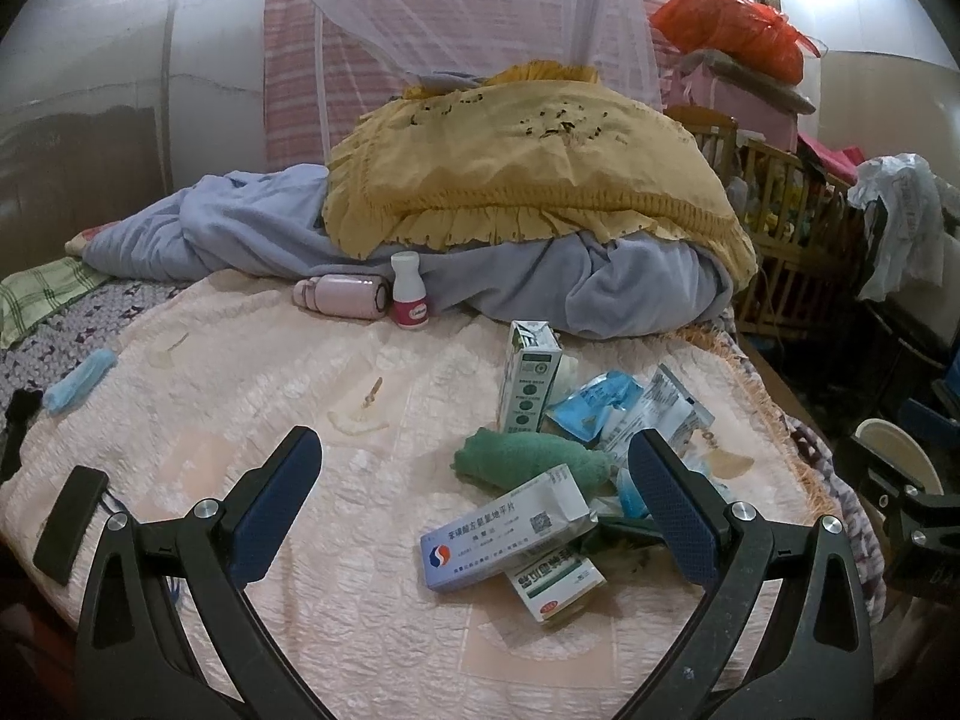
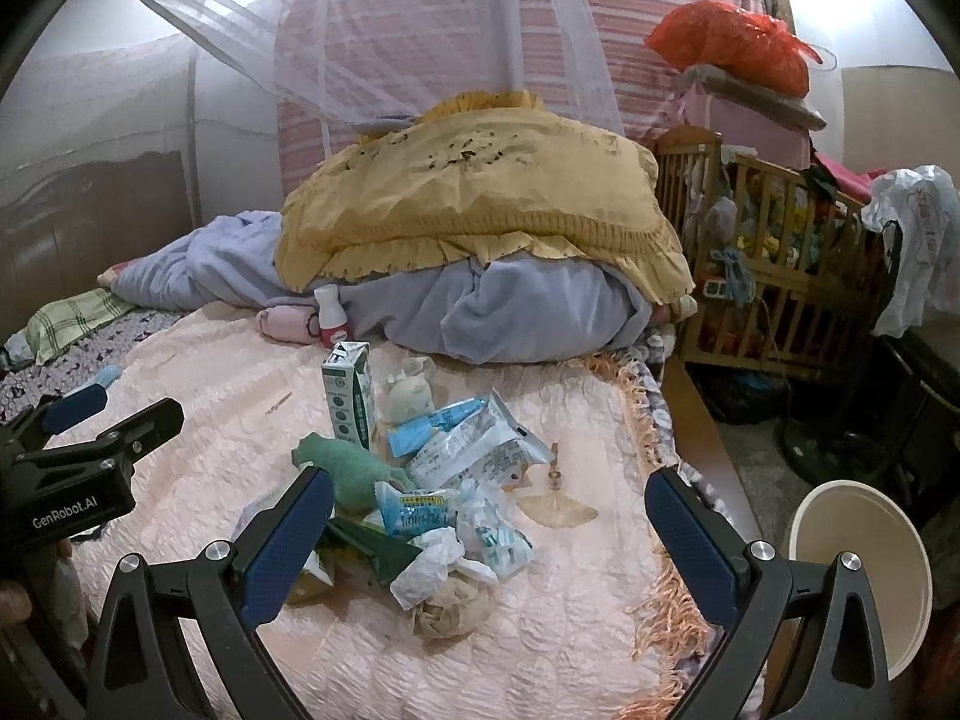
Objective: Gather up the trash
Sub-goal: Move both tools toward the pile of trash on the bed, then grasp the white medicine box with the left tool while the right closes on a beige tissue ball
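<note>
Both tongs, left (image 1: 474, 480) and right (image 2: 489, 519), are held open, empty, above trash (image 2: 444, 498) piled on the bed (image 1: 240, 420).

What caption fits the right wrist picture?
Open right gripper hovers over a trash pile on the pink bedspread, a cream bin waiting beside the bed.

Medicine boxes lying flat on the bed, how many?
2: a blue-and-white medicine box at the pile's near edge, and a green-and-white medicine box partly beneath it. More may hide under the wrappers.
</note>
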Demonstrator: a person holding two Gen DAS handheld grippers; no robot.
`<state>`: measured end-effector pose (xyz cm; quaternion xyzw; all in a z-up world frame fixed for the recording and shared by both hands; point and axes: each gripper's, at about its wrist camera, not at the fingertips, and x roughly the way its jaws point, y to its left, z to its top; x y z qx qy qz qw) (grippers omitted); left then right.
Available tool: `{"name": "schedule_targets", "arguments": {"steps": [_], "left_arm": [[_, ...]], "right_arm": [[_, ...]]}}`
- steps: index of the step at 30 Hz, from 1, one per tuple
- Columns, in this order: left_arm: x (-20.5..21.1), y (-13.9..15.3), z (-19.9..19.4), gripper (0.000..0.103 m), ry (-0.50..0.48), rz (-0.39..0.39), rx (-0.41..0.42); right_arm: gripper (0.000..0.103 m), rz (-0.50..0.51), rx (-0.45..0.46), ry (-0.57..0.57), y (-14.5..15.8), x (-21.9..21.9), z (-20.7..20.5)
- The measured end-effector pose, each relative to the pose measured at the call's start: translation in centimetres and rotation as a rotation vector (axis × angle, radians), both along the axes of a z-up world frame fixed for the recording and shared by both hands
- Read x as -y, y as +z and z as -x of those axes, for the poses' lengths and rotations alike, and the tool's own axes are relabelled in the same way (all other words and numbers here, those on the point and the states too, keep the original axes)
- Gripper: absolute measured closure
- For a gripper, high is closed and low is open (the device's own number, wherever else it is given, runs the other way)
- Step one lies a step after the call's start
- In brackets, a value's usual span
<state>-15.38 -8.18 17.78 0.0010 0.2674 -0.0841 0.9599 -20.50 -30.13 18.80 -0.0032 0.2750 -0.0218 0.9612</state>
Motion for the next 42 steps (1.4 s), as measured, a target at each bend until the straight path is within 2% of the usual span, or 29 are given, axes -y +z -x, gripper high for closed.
{"name": "schedule_targets", "arguments": {"steps": [9,13,17,21,24,27,30,33,35,37,42], "left_arm": [[0.0,-1.1,-0.8,0.001,0.0,-0.003,-0.038],[-0.7,-1.9,-1.4,0.001,-0.005,-0.004,-0.073],[-1.9,-3.4,-1.8,0.001,-0.013,-0.008,-0.121],[-2.9,-4.8,-2.0,0.001,-0.055,0.005,-0.169],[-2.9,-5.9,-2.4,0.001,-0.096,-0.01,-0.197],[-2.4,-7.0,-3.1,0.001,-0.175,-0.004,-0.244],[-1.9,-7.9,-4.4,0.001,-0.302,0.008,-0.279],[-1.9,-8.8,-5.9,0.001,-0.329,0.005,-0.305],[-2.0,-9.5,-7.1,0.001,-0.354,0.014,-0.326],[-2.0,-10.2,-8.2,0.001,-0.383,0.012,-0.346],[-1.1,-11.3,-10.1,0.001,-0.443,-0.026,-0.367]], "right_arm": [[0.0,0.004,-0.027,0.001,-0.9,0.5,-0.6],[0.0,0.012,-0.073,-0.007,-1.9,1.8,-1.1],[0.0,-0.046,-0.137,-0.011,-3.7,3.6,-1.6],[0.001,-0.108,-0.186,0.042,-5.6,4.0,-2.1],[0.011,-0.153,-0.226,0.102,-7.1,3.6,-2.7],[0.016,-0.196,-0.267,0.151,-8.5,3.1,-3.4],[0.023,-0.238,-0.308,0.191,-9.7,2.7,-4.1],[0.028,-0.266,-0.338,0.219,-10.5,2.5,-4.7],[0.035,-0.263,-0.346,0.23,-10.9,2.2,-5.1],[0.047,-0.264,-0.363,0.241,-11.4,2.0,-5.5],[0.059,-0.274,-0.405,0.276,-13.1,1.5,-6.2]]}}
